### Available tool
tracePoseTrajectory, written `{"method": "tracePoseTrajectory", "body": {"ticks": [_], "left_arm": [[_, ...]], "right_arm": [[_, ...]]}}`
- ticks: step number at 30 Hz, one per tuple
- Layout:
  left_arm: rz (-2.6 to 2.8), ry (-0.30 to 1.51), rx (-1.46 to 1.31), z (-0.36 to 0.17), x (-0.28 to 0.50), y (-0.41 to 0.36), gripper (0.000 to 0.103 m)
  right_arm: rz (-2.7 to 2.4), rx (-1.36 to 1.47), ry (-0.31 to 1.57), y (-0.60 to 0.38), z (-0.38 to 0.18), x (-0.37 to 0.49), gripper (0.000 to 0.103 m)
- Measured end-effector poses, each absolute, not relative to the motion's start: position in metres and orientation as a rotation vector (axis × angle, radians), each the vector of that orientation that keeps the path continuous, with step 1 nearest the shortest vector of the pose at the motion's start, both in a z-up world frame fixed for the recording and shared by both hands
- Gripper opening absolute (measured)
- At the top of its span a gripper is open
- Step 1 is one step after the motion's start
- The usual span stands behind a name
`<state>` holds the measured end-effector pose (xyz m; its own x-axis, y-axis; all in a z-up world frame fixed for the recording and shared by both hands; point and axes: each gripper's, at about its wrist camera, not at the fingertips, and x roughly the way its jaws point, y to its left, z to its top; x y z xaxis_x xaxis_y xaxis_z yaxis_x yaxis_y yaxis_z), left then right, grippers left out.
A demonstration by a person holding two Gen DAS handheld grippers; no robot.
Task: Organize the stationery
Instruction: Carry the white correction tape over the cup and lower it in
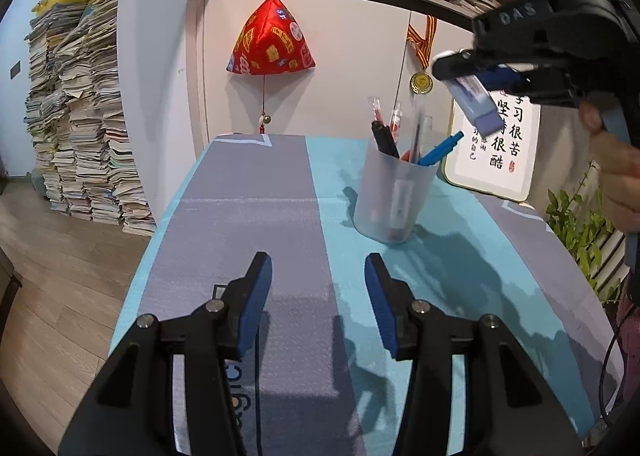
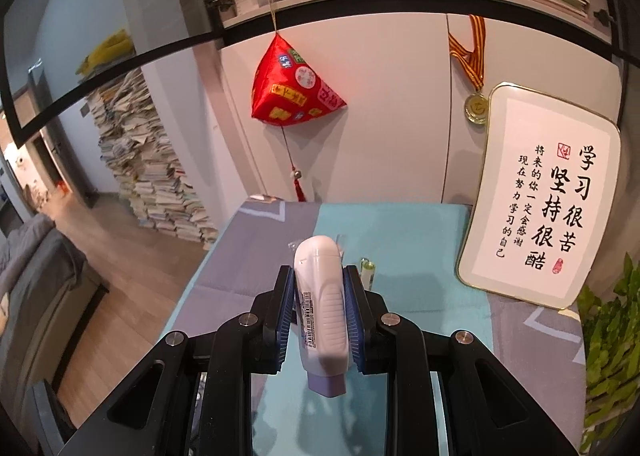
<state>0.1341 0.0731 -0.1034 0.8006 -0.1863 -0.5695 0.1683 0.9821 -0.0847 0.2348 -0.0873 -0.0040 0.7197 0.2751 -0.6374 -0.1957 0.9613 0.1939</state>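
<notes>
A translucent pen cup (image 1: 394, 195) stands on the table, holding several pens, among them a blue one (image 1: 440, 149) and a black one (image 1: 385, 137). My left gripper (image 1: 318, 300) is open and empty, low over the table in front of the cup. My right gripper (image 2: 318, 310) is shut on a white correction tape dispenser with a lilac end (image 2: 322, 308). In the left wrist view the right gripper (image 1: 460, 69) holds the dispenser (image 1: 476, 103) in the air, above and to the right of the cup. A small green-capped item (image 2: 368, 270) lies on the table beyond the right gripper.
The table carries a grey and teal cloth (image 1: 256, 215). A framed calligraphy board (image 2: 544, 195) leans on the wall at the back right, with a medal (image 2: 476, 107) beside it. A red ornament (image 1: 270, 41) hangs from the shelf. A green plant (image 2: 612, 352) stands right.
</notes>
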Motion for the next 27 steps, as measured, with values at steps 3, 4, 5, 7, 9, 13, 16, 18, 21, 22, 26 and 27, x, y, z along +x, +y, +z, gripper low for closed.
{"method": "tracePoseTrajectory", "body": {"ticks": [3, 4, 5, 7, 9, 13, 16, 18, 21, 22, 26, 27], "left_arm": [[-0.190, 0.614, -0.030, -0.104, 0.133, 0.072, 0.049], [-0.190, 0.615, -0.034, -0.104, 0.133, 0.073, 0.049], [-0.190, 0.616, -0.037, -0.104, 0.133, 0.073, 0.050], [-0.190, 0.617, -0.040, -0.104, 0.132, 0.074, 0.050], [-0.188, 0.619, -0.040, -0.105, 0.133, 0.075, 0.050], [-0.183, 0.624, -0.045, -0.105, 0.133, 0.077, 0.050], [-0.183, 0.622, -0.047, -0.105, 0.133, 0.079, 0.050], [-0.183, 0.620, -0.049, -0.105, 0.133, 0.080, 0.050], [-0.184, 0.623, -0.051, -0.105, 0.133, 0.081, 0.050], [-0.185, 0.624, -0.052, -0.105, 0.133, 0.081, 0.050], [-0.189, 0.631, -0.056, -0.107, 0.134, 0.081, 0.051], [-0.190, 0.630, -0.055, -0.107, 0.135, 0.080, 0.051]], "right_arm": [[0.256, 0.119, 0.715, -0.084, -0.005, 0.240, 0.026], [0.255, 0.118, 0.713, -0.083, -0.005, 0.242, 0.026], [0.251, 0.116, 0.710, -0.081, -0.006, 0.243, 0.026], [0.241, 0.110, 0.702, -0.078, -0.007, 0.247, 0.026], [0.238, 0.105, 0.697, -0.075, -0.009, 0.249, 0.026], [0.235, 0.078, 0.685, -0.069, -0.012, 0.254, 0.026], [0.219, 0.052, 0.683, -0.065, -0.017, 0.258, 0.026], [0.219, 0.054, 0.684, -0.065, -0.018, 0.261, 0.026], [0.216, 0.061, 0.682, -0.067, -0.019, 0.262, 0.026], [0.218, 0.063, 0.683, -0.067, -0.018, 0.262, 0.026], [0.215, 0.055, 0.677, -0.068, -0.018, 0.262, 0.026], [0.210, 0.052, 0.675, -0.067, -0.018, 0.262, 0.026]]}}
